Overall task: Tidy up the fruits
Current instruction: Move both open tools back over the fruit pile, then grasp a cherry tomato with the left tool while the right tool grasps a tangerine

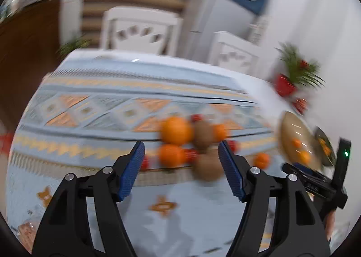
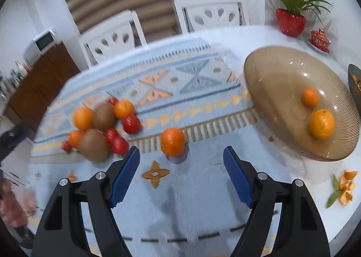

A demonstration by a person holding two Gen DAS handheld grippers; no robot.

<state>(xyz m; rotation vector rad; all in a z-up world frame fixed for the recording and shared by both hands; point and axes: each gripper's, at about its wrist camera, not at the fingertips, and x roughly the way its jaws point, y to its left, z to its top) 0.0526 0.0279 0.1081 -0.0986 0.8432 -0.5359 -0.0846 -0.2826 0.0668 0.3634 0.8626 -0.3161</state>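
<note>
Orange mandarin [image 2: 172, 142] sits alone near the table's front edge, so we lower the right gripper [image 2: 181, 175], jaws spread and empty like the left gripper [image 1: 181, 171], straddle it squarely, then carry it to the amber bowl [image 2: 270, 81].

Each handheld tool is built alike. The left gripper [image 1: 181, 170] has two matte black arms with long triangular cut-outs, each arm jointed by round silver screw heads, two to a side. Its fingers [image 1: 133, 171] end in royal-blue pads ribbed with fine ridges. The right gripper [image 2: 181, 174] shows the same black frame, silver screws and blue ribbed pads [image 2: 125, 178]. In the left wrist view its black body carries a small green light.
</note>
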